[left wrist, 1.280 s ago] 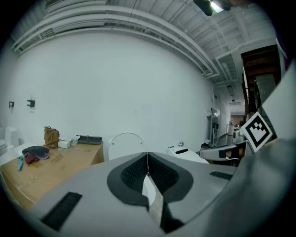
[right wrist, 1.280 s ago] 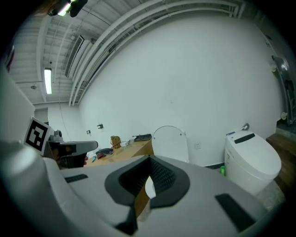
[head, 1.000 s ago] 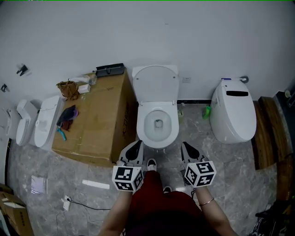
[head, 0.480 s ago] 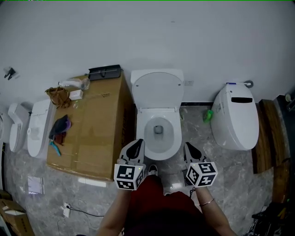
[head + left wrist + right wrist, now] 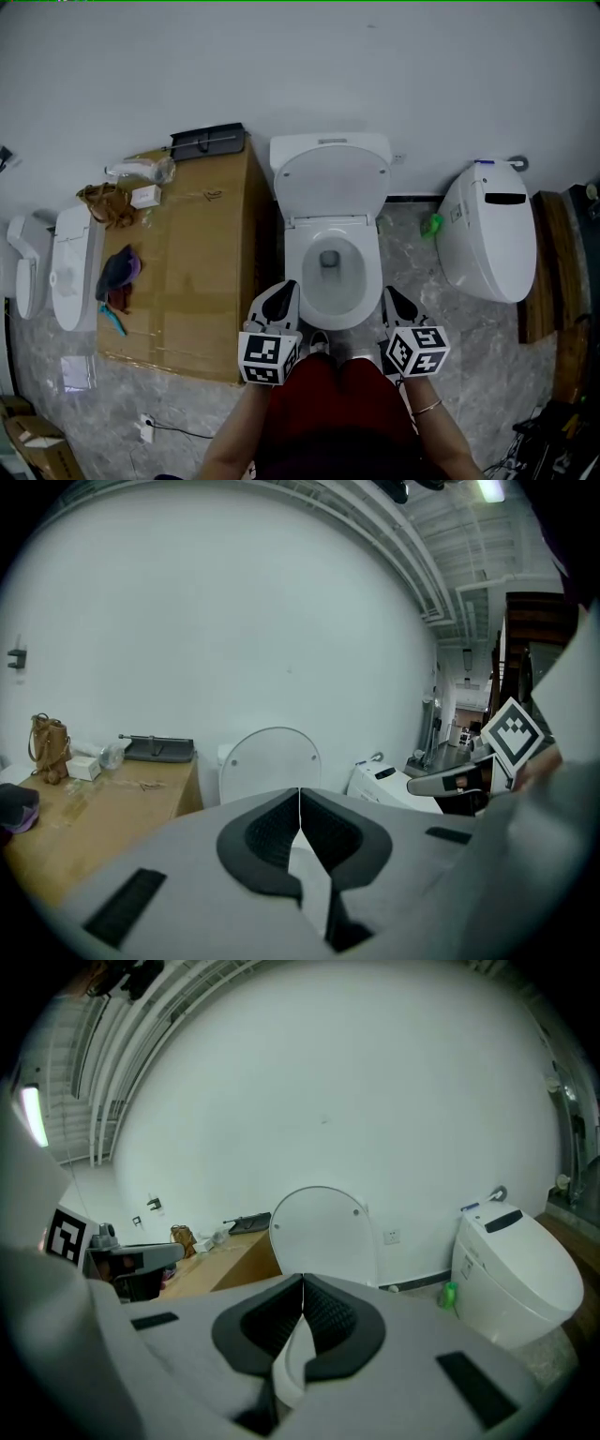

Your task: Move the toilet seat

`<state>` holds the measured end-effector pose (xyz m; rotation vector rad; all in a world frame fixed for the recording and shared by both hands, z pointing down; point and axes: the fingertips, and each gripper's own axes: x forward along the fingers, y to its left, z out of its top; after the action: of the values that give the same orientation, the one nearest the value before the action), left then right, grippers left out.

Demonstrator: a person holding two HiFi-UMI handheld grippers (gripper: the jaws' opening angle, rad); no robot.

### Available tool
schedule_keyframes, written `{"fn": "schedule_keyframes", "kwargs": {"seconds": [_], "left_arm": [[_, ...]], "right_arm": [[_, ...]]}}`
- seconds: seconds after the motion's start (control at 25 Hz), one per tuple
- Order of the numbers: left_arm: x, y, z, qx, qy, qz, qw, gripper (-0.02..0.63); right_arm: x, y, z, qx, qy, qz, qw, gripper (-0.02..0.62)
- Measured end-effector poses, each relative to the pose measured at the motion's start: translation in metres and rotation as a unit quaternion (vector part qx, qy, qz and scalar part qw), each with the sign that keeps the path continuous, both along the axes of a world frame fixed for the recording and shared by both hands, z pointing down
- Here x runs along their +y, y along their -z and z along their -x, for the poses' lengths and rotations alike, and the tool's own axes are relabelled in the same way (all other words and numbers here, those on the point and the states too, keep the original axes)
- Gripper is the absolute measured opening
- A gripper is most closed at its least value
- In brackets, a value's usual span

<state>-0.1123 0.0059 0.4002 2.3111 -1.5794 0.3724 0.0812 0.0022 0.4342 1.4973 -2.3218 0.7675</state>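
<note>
The toilet seat (image 5: 331, 180) stands up at the back of the toilet (image 5: 330, 298), against the white wall (image 5: 394, 66). The floor (image 5: 441, 323) is gray stone. A big brown box (image 5: 192, 272) sits just beside. The left gripper (image 5: 283, 291) and right gripper (image 5: 391, 296) are closed, holding nothing.

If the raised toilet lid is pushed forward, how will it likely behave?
The raised lid looks like rigid moulded plastic, so it probably swings as one piece without bending. Standing upright, it may drop quickly onto the bowl once tipped.
</note>
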Motion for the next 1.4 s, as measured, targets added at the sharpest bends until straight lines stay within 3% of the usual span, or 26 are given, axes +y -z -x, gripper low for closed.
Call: {"fn": "schedule_keyframes", "kwargs": {"seconds": [0.44, 0.96, 1.4], "left_arm": [[-0.013, -0.076, -0.008, 0.000, 0.014, 0.080, 0.9967, 0.028], [-0.014, -0.204, -0.004, -0.020, 0.026, 0.174, 0.9841, 0.029], [-0.014, -0.309, 0.006, -0.023, 0.043, 0.234, 0.9709, 0.029]], "right_arm": [[-0.014, -0.069, -0.013, 0.016, 0.015, 0.069, 0.997, 0.017], [-0.003, -0.191, -0.008, 0.029, 0.034, 0.167, 0.985, 0.017], [-0.006, -0.280, 0.002, 0.055, 0.060, 0.204, 0.976, 0.017]]}}
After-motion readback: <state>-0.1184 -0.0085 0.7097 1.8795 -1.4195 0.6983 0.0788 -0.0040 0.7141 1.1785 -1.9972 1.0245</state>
